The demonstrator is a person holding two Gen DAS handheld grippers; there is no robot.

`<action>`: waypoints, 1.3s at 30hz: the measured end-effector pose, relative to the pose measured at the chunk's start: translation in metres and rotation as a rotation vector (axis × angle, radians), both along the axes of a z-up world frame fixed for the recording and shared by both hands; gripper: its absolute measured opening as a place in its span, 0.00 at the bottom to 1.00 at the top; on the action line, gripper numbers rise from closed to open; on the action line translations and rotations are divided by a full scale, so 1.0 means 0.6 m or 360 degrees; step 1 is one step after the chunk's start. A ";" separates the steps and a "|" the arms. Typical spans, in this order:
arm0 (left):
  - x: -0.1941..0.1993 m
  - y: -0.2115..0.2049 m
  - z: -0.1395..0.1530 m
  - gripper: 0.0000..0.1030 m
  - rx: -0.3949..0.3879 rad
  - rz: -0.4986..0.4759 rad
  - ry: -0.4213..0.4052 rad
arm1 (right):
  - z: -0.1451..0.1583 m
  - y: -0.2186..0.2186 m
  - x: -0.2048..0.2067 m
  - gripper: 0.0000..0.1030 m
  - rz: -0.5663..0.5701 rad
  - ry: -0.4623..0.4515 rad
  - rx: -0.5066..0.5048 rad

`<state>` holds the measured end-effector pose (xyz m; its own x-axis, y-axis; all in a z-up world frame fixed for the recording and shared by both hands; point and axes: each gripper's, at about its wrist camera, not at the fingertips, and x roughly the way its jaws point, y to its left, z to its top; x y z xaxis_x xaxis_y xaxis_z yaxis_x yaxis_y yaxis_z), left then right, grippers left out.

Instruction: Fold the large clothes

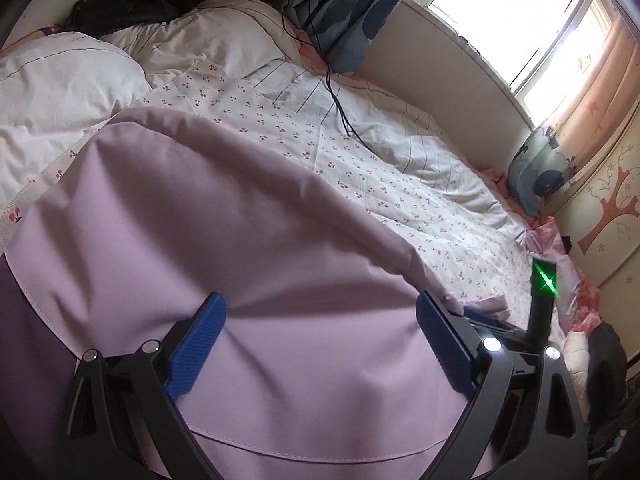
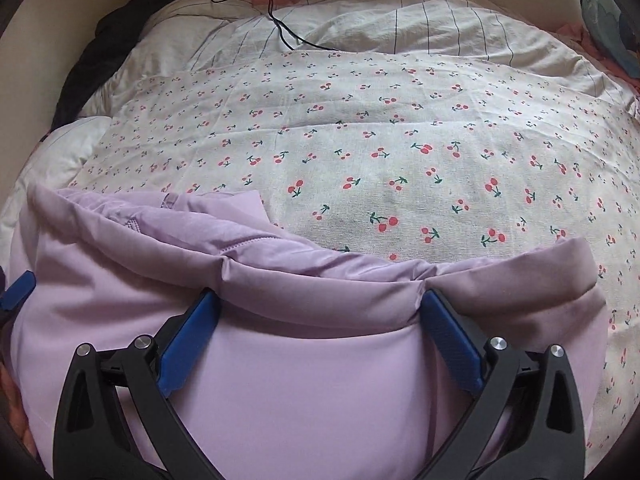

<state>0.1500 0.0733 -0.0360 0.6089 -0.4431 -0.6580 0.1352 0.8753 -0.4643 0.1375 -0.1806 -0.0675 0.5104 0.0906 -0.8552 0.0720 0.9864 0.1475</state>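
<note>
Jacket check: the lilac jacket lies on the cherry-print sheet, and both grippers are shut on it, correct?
Not quite. The jacket does lie on the cherry-print sheet, but both grippers are open. The right wrist view shows the right gripper with its fingers spread wide over the fabric, and the left wrist view shows the left gripper the same.

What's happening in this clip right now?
A person with a gripper in each hand is working on a lilac padded jacket spread on a cherry-print bedsheet. Both the left gripper and the right gripper are open, fingers spread over the fabric, gripping nothing. The jacket looks partly folded, its puffy edge doubled over. A black cable trails across the bedding behind.
</note>
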 end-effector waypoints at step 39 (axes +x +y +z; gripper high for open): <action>0.002 0.045 -0.022 0.93 0.0465 0.0086 0.0076 | -0.021 -0.136 -0.060 0.94 -0.0268 0.0056 -0.0007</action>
<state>0.1515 0.1002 -0.0490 0.5918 -0.1989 -0.7812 0.0692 0.9780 -0.1966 0.1015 -0.2621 -0.0803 0.4877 0.0023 -0.8730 0.2416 0.9606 0.1375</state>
